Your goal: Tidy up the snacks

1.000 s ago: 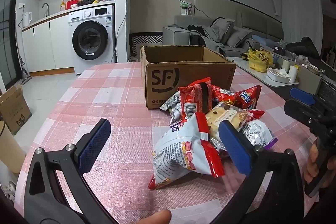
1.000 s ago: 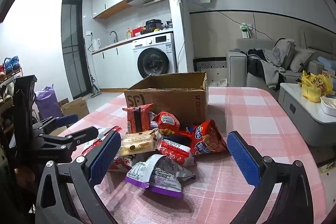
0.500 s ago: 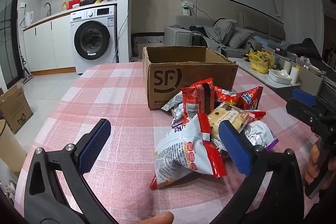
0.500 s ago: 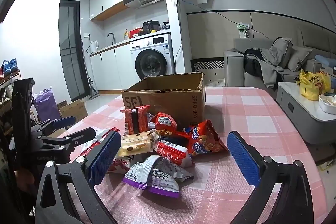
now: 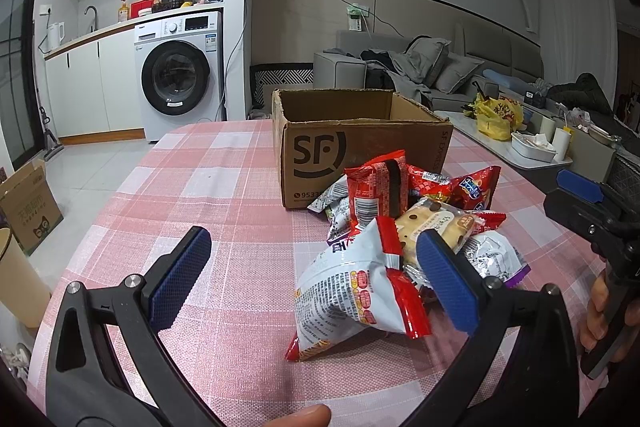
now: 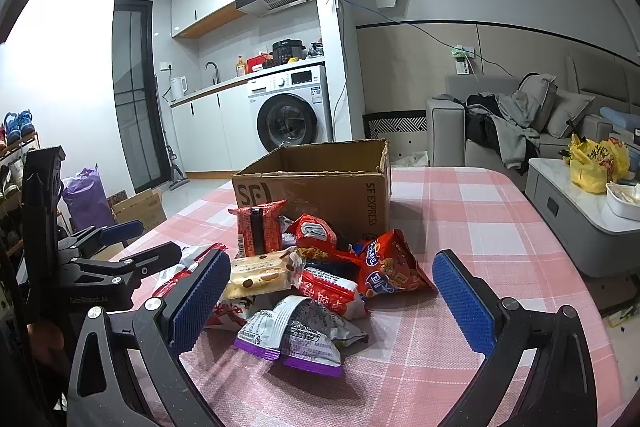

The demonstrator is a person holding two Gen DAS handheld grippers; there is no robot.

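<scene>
Crinkly snack packets [image 6: 304, 283] heaped on pink checked tablecloth [image 5: 224, 187], touching open cardboard box [image 5: 360, 143] front. Left gripper [image 5: 312, 267], right gripper [image 6: 328, 291] both spread wide, empty. Best: pinch topmost packet by sealed edge, lift clear, drop in box.

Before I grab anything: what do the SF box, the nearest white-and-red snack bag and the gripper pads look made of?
SF box: plain brown corrugated cardboard, matte, with ragged top edges. White-and-red snack bag: thin glossy plastic film, crinkled and catching highlights. Pads on the left gripper: blue, finely textured, probably rubber or printed plastic.
</scene>
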